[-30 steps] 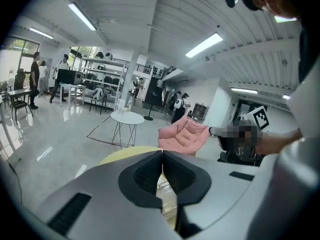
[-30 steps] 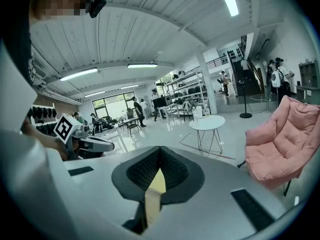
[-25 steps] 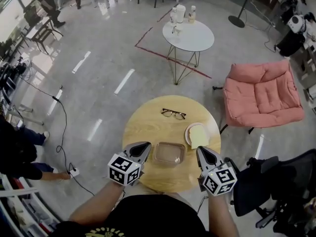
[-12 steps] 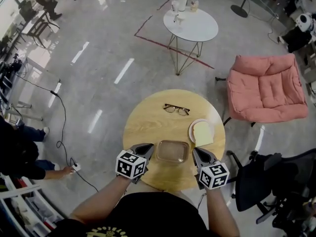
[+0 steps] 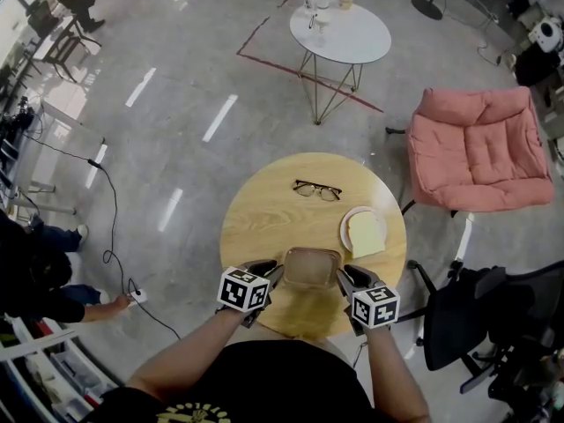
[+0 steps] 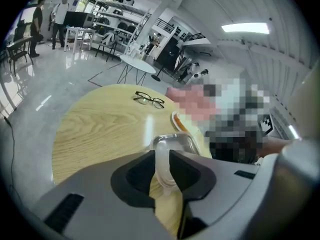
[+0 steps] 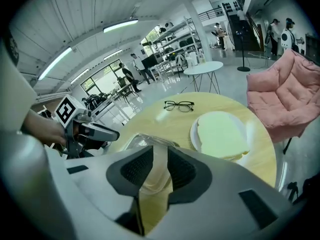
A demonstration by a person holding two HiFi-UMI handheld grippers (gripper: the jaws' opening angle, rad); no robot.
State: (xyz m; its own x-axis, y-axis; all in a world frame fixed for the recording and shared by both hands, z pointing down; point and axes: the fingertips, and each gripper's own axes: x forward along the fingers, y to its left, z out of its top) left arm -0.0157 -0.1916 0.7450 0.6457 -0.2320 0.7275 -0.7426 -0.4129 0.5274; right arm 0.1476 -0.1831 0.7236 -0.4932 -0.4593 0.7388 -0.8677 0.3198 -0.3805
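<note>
A clear plastic container [image 5: 311, 267] hangs just above the near part of a round wooden table [image 5: 264, 218], its shadow on the wood below. My left gripper [image 5: 273, 276] is shut on its left rim and my right gripper [image 5: 342, 278] on its right rim. In the left gripper view the container's edge [image 6: 172, 143] sits pinched in the left gripper [image 6: 162, 156]. The right gripper view shows the same rim [image 7: 145, 141] inside the right gripper [image 7: 160, 156]. A slice of bread on a white plate [image 5: 364, 230] lies to the right; black glasses [image 5: 317, 189] lie farther back.
A pink cushioned chair [image 5: 476, 148] stands right of the table, a black office chair [image 5: 480, 315] at the near right. A white round table [image 5: 339, 33] with bottles stands farther off. A cable [image 5: 110, 227] runs over the floor at left. People stand at the far left.
Both grippers moved inward from the table's near edge, tilted down and closed on the container's two sides. The container now sits raised between them.
</note>
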